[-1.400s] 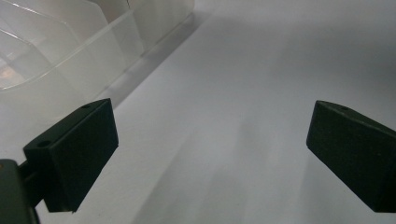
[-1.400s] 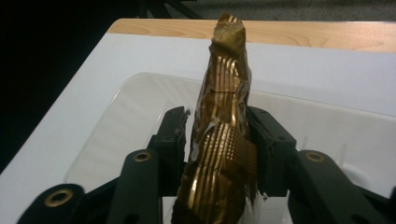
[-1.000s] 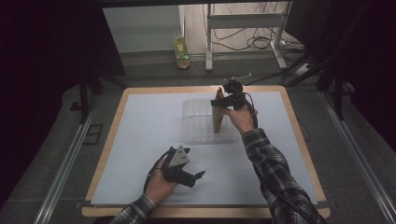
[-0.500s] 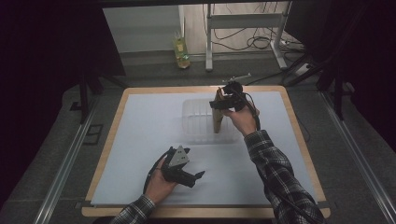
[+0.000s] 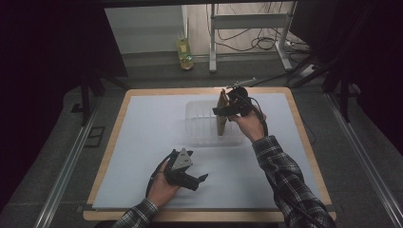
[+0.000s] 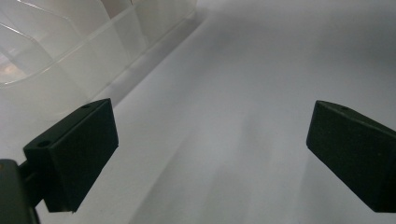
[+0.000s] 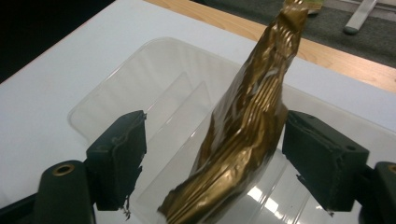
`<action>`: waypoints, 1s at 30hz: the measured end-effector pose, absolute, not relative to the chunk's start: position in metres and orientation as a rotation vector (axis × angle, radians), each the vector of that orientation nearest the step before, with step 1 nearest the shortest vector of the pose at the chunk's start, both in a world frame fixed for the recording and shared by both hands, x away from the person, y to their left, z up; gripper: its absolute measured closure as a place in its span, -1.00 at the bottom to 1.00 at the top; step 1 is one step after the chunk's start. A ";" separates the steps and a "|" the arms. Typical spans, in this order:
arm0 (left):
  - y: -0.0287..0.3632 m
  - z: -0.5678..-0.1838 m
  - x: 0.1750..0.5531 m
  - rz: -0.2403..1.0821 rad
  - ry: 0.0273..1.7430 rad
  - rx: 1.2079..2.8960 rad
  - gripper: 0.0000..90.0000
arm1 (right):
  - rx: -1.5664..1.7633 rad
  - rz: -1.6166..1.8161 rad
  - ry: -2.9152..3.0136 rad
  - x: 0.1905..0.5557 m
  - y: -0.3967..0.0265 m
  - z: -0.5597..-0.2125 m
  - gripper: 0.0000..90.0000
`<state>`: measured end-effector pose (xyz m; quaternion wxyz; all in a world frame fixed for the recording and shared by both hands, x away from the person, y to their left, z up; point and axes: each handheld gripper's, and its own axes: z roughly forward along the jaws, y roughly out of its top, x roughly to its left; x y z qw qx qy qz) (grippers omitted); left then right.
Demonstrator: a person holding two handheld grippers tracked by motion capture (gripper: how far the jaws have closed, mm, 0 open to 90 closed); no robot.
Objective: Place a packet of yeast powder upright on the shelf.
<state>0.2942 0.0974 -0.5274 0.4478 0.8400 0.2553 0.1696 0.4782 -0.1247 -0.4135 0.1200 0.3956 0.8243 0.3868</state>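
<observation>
With the gold foil pouch [image 7: 247, 130] stood upright in the clear slotted tray [image 5: 202, 124], the right gripper [image 7: 212, 158], jaws just spread, should be lifted straight off, while the left gripper [image 5: 190, 178] rests open on the bench [image 5: 142, 142].

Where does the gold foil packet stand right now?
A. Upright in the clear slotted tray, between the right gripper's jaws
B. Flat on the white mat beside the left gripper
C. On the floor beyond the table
A: the gold foil packet stands upright in the clear slotted tray, with the right gripper jaws either side of it.
</observation>
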 end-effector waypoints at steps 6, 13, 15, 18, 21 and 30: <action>0.098 -0.528 0.294 0.418 0.634 2.073 -0.95 | 1.123 1.166 2.433 0.472 -0.128 -0.411 -0.63; 0.098 -0.528 0.295 0.417 0.636 2.075 -0.95 | 1.084 1.172 2.455 0.465 -0.131 -0.409 -0.70; 0.098 -0.528 0.295 0.418 0.637 2.075 -0.95 | 1.072 1.175 2.459 0.463 -0.132 -0.408 -0.71; 0.099 -0.527 0.295 0.418 0.639 2.073 -0.95 | 1.050 1.168 2.471 0.459 -0.132 -0.407 -0.73; 0.100 -0.527 0.295 0.420 0.639 2.072 -0.95 | 1.025 1.160 2.476 0.456 -0.132 -0.407 -0.75; 0.104 -0.526 0.296 0.420 0.649 2.059 -0.95 | 0.975 1.166 2.495 0.442 -0.138 -0.409 -0.78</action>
